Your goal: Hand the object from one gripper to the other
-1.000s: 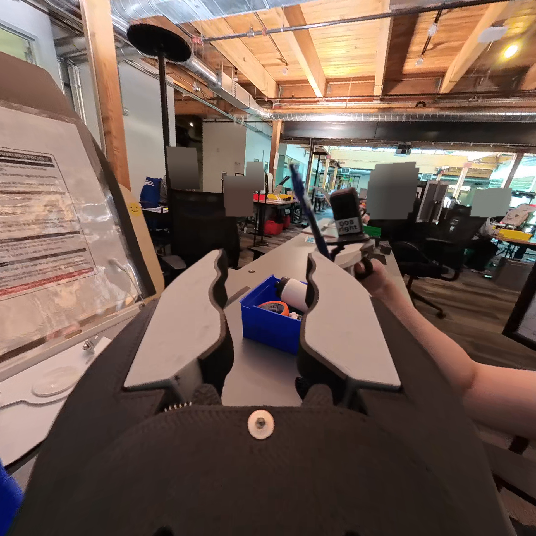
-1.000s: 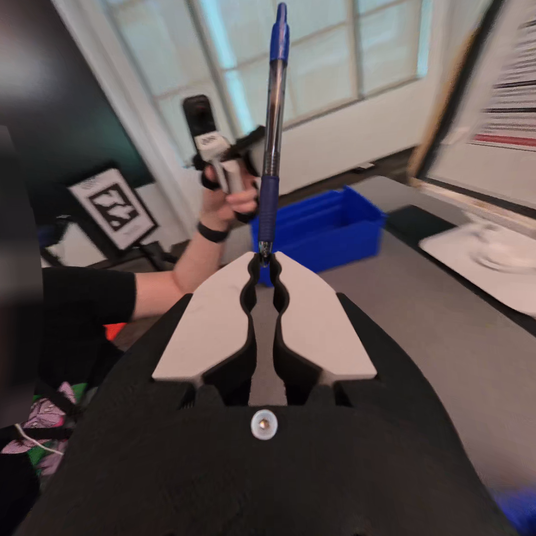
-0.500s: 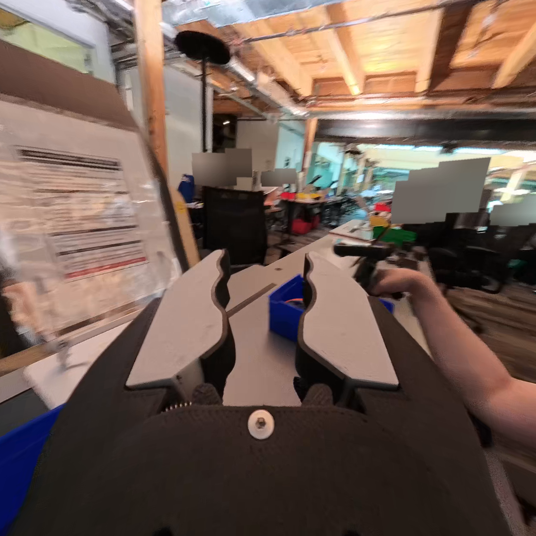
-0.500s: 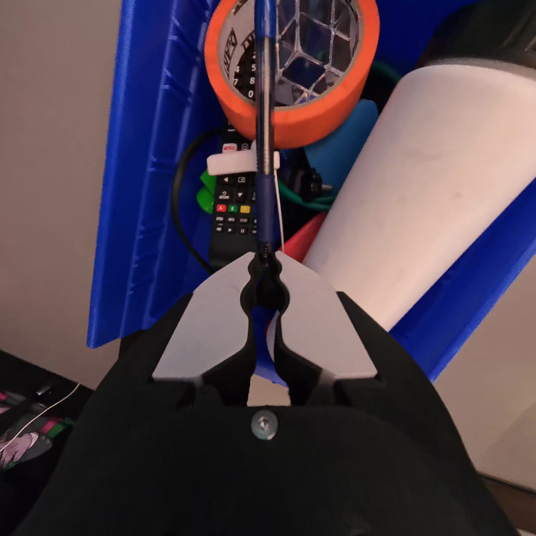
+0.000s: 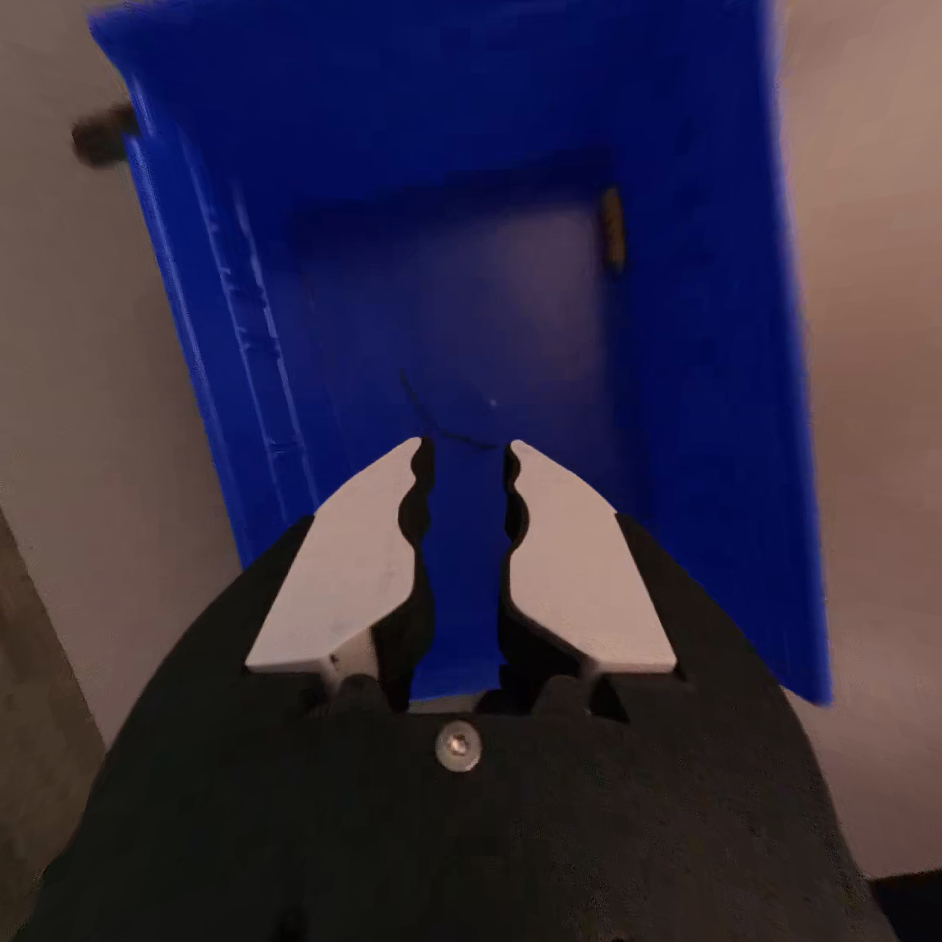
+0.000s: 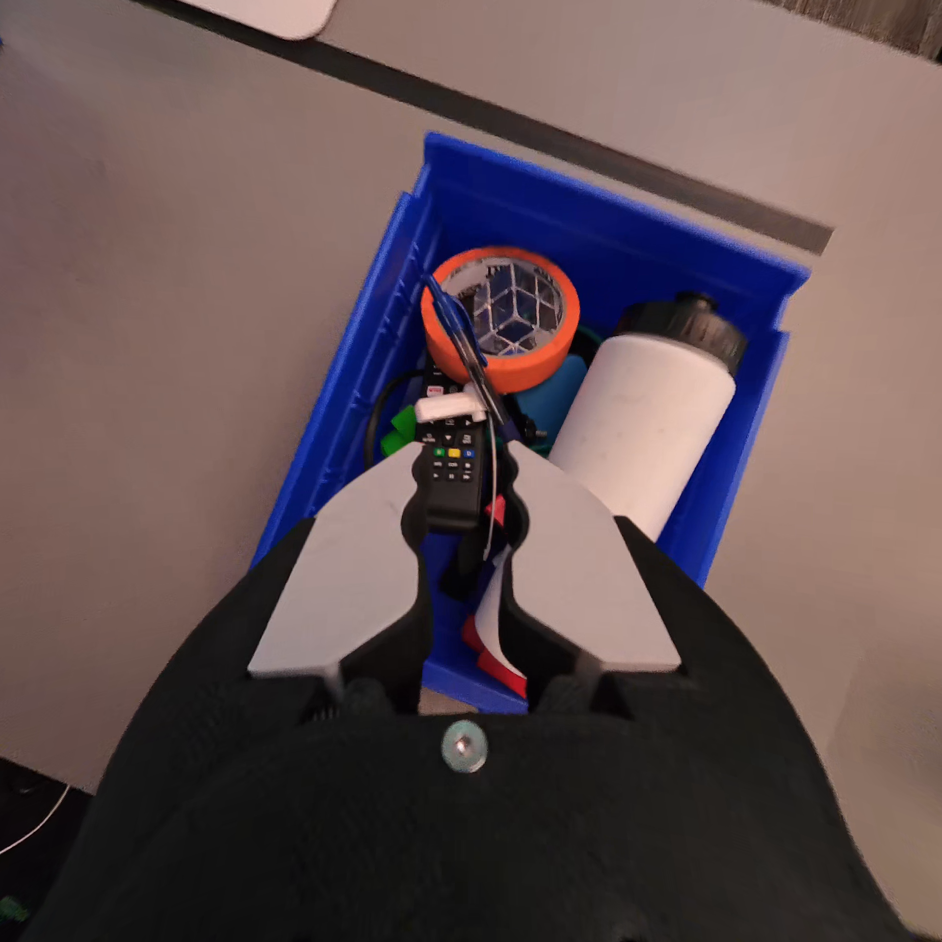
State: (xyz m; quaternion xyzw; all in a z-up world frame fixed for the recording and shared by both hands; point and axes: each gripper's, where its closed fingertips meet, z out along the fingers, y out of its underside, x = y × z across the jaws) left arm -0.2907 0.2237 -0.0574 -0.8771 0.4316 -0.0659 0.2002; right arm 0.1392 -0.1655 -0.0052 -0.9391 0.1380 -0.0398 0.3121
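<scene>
The blue pen point(image 6: 455, 326) lies loose in a full blue bin point(image 6: 611, 199), slanting across an orange tape roll point(image 6: 515, 367) and a black remote point(image 6: 451, 474). My right gripper point(image 6: 461, 446) is open and empty above the bin, just short of the pen's lower end. In the left wrist view my left gripper point(image 5: 467, 444) is open and empty. It points down into another blue bin point(image 5: 713, 357), which holds only a small brownish bit point(image 5: 614, 229) and a thin dark thread point(image 5: 433, 423).
The full bin also holds a white bottle with a dark cap point(image 6: 647, 423), green and red pieces and a cable. It stands on a grey table point(image 6: 153, 255) crossed by a dark strip point(image 6: 560, 137). A white pad point(image 6: 265, 15) lies beyond the strip. The gap from one gripper's tips to the other's is roughly 60 cm. From my right tips it is roughly 9 cm to the black remote point(image 6: 451, 474); from my left, 55 cm.
My right gripper has opened, let the pen drop into the full bin, and drawn back from it. My left gripper has swung from facing the room down over the nearly empty blue bin.
</scene>
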